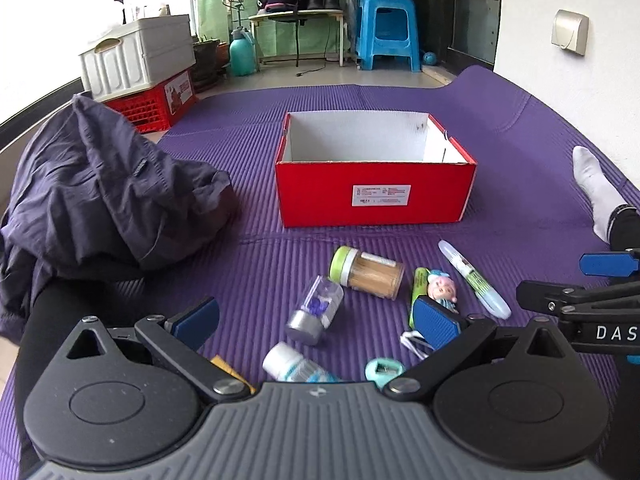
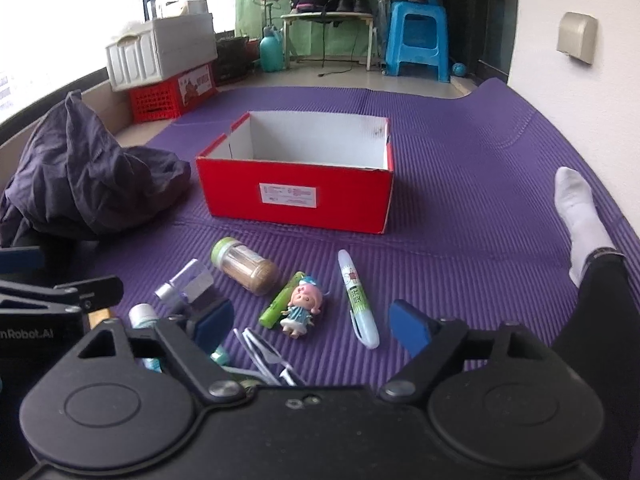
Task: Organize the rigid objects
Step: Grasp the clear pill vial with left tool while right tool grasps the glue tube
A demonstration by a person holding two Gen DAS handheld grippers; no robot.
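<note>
Purple mat (image 2: 460, 208): right gripper (image 2: 312, 324) spread, empty; pen (image 2: 357, 300) nearest, axis twelve-to-six; left gripper (image 1: 316, 320) spread.

Home room — purple floor mat (image 1: 280, 104), blue stool (image 1: 386, 32), shoes (image 1: 322, 0)

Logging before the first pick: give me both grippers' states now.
Left gripper: open, holding nothing.
Right gripper: open, holding nothing; the doll lies on the mat between its fingers, untouched.
</note>
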